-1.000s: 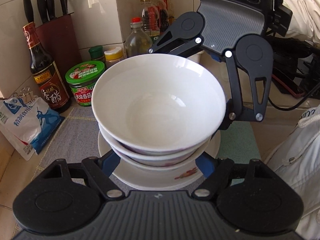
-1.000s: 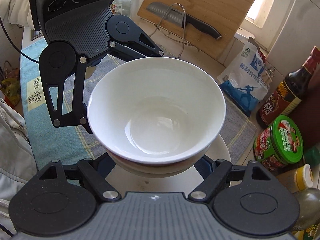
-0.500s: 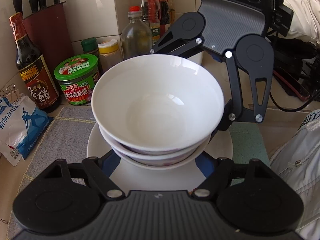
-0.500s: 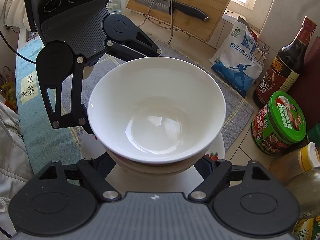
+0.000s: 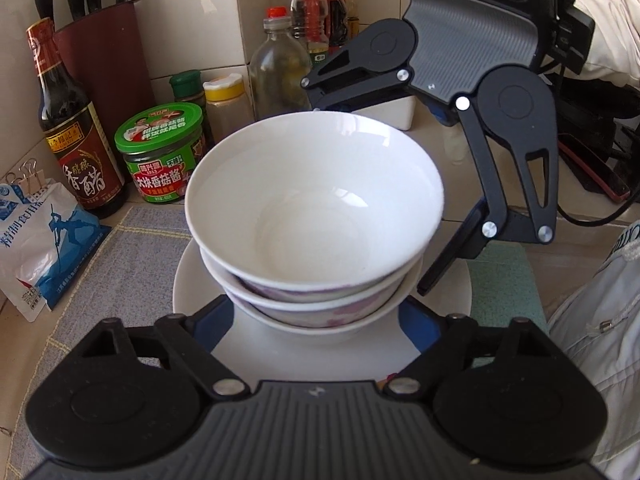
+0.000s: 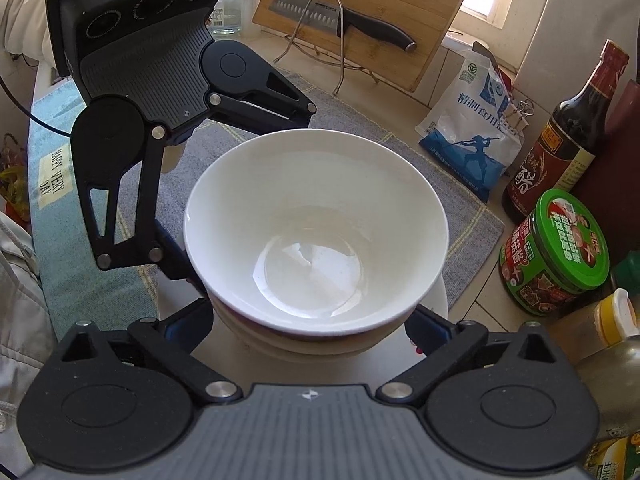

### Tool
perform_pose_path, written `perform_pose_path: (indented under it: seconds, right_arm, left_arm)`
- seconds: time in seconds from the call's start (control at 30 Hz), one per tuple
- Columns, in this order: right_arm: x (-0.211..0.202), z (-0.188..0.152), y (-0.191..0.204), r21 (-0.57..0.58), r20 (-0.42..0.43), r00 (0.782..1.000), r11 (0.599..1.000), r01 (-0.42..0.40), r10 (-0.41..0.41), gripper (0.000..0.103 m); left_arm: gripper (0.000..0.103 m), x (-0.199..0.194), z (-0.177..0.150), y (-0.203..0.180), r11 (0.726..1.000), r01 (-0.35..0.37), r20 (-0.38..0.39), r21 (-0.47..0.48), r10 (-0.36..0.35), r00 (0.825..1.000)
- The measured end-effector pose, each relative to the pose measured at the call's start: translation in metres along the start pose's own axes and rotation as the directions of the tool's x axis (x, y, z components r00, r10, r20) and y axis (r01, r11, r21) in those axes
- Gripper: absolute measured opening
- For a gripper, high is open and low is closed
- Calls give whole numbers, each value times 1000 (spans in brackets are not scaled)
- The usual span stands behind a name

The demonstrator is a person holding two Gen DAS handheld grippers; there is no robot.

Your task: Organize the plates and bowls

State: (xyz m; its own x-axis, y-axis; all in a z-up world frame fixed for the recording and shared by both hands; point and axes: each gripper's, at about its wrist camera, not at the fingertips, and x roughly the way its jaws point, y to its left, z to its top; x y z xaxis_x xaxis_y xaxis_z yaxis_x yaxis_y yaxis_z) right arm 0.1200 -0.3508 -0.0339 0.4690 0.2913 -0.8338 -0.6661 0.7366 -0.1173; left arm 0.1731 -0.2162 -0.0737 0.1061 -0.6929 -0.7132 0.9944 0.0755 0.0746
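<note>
Left wrist view: your left tool (image 5: 316, 320) sits with its blue fingers (image 5: 214, 326) spread to either side of a stack of three bowls (image 5: 314, 208), pressed against the bottom bowl; whether they clamp it you cannot tell for sure, but they read as grasping the stack. The stack stands on a white plate (image 5: 192, 276), which lies over a grey mat (image 5: 116, 276) on the table. Your right tool (image 5: 444, 216) faces you from the far side, its fingers reaching to the bowls. Behind, left to right: salt bag (image 5: 36, 240), vinegar bottle (image 5: 76, 136), green-lidded jar (image 5: 162, 152), clear bottle (image 5: 280, 68).

Right wrist view: your right tool (image 6: 312, 328) likewise straddles the stack of bowls (image 6: 316, 220) with fingers wide, touching the lowest bowl's sides. Left tool (image 6: 188, 208) opposite, at upper left. Cutting board (image 6: 368, 12) leans at the back with a knife (image 6: 340, 20) in front of it; salt bag (image 6: 472, 128), vinegar bottle (image 6: 560, 140) and jar (image 6: 556, 256) to the right
</note>
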Motion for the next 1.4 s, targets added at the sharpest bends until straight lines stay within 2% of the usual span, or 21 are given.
perform_pose_path:
  seconds: [0.1, 0.17, 0.3, 0.47, 0.63, 0.73, 0.8, 0.87, 1.0, 1.07, 1.1, 1.17, 1.3, 1.4]
  right_arm:
    - [0, -2, 2, 7, -5, 1000, 1000, 16, -16, 103]
    - [-1, -4, 5, 15, -6, 999, 999, 34, -34, 103]
    - [-7, -6, 10, 80, -1, 995, 992, 95, -95, 103]
    - [-15, -4, 24, 220, -18, 989, 964, 148, -148, 103]
    - [-17, 5, 58, 291, -72, 965, 920, 263, -253, 103]
    - [-15, 8, 71, 408, -141, 935, 841, 355, -326, 103]
    - [-17, 7, 79, 512, -170, 918, 764, 393, -359, 103]
    - [-20, 7, 88, 609, -209, 894, 663, 436, -396, 103]
    - [-27, 6, 111, 729, -283, 841, 466, 502, -462, 103]
    - [-33, 6, 122, 780, -292, 832, 386, 493, -472, 103]
    - [-38, 7, 127, 800, -288, 828, 354, 485, -481, 103]
    - [-46, 9, 136, 815, -291, 811, 311, 488, -508, 103]
    - [-62, 18, 151, 804, -303, 774, 286, 521, -557, 103]
    - [-70, 20, 157, 810, -293, 762, 273, 518, -578, 103]
  left_arm:
    - [97, -7, -4, -4, 1000, -3, 5, -24, 4, 1000]
    - [98, -11, -7, -11, 999, -35, 2, -8, 35, 999]
    - [99, -28, -13, -20, 997, -81, 60, -7, 82, 995]
    - [102, -58, -26, -31, 983, -182, 199, -30, 184, 963]
    - [102, -82, -37, -39, 977, -180, 242, -117, 204, 949]
    - [102, -92, -41, -45, 954, -217, 216, -208, 261, 941]
    - [102, -97, -43, -49, 923, -262, 176, -282, 318, 931]
    - [102, -100, -44, -50, 883, -296, 120, -365, 360, 925]
    - [102, -113, -44, -51, 775, -380, -3, -505, 439, 899]
    - [102, -122, -44, -52, 725, -419, -43, -547, 475, 879]
    - [102, -126, -43, -53, 712, -431, -56, -554, 485, 873]
    - [102, -133, -41, -56, 697, -442, -67, -565, 496, 866]
    - [102, -146, -38, -59, 681, -438, -71, -586, 496, 865]
    - [102, -153, -33, -63, 684, -445, -63, -578, 507, 860]
